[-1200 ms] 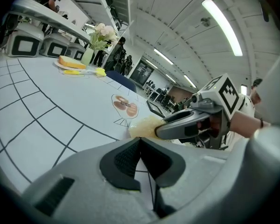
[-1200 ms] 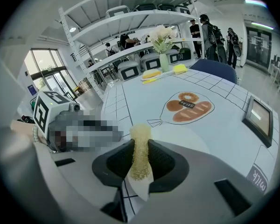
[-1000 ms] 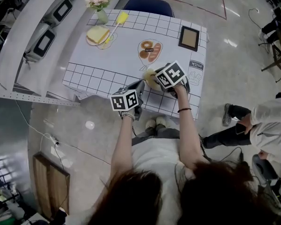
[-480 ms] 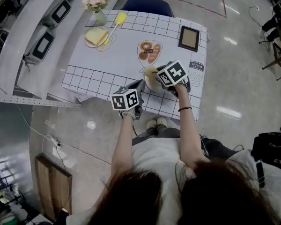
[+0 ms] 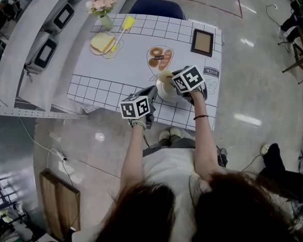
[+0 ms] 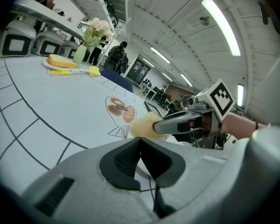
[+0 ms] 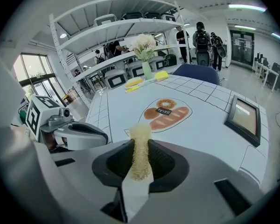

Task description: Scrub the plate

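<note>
Glossy grey floor (image 5: 252,59), white shelving (image 7: 116,36), ceiling strip lights (image 6: 219,17).

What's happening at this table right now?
A person works two handheld grippers at the near edge of the table. The right gripper is shut on a yellow scrub pad, held at the white plate. The left gripper has its jaws together beside the plate's near rim; whether they pinch it is unclear.

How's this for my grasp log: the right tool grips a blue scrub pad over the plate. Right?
Not blue: the right gripper view shows the scrub pad is pale yellow. The right tool does grip it over the plate.
</note>
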`<state>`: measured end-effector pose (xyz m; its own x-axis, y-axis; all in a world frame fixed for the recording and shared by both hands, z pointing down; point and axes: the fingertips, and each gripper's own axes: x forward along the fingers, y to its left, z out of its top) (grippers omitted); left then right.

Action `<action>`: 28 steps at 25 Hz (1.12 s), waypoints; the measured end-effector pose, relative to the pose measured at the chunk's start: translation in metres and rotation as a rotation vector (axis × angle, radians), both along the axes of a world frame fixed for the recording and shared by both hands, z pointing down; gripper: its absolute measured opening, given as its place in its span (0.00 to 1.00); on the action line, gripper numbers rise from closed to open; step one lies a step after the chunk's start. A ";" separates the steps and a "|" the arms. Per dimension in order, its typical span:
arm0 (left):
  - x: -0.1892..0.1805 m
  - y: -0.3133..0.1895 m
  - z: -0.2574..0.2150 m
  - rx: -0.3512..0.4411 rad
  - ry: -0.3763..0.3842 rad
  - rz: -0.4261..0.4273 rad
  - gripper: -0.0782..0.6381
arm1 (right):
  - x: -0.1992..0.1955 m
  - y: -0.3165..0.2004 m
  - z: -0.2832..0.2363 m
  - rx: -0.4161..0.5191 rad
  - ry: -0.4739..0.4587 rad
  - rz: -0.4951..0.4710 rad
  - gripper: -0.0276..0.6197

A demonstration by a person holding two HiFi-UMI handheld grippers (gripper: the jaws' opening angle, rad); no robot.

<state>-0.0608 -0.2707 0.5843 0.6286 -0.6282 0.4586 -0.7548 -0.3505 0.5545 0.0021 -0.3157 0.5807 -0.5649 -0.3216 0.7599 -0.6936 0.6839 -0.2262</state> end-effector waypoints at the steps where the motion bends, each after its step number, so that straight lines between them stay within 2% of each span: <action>1: 0.001 -0.001 -0.001 0.001 0.001 0.004 0.12 | 0.002 -0.001 0.000 0.000 0.000 0.007 0.17; 28: 0.032 -0.001 -0.002 0.005 0.007 0.088 0.12 | 0.041 -0.001 -0.001 0.007 0.020 0.104 0.17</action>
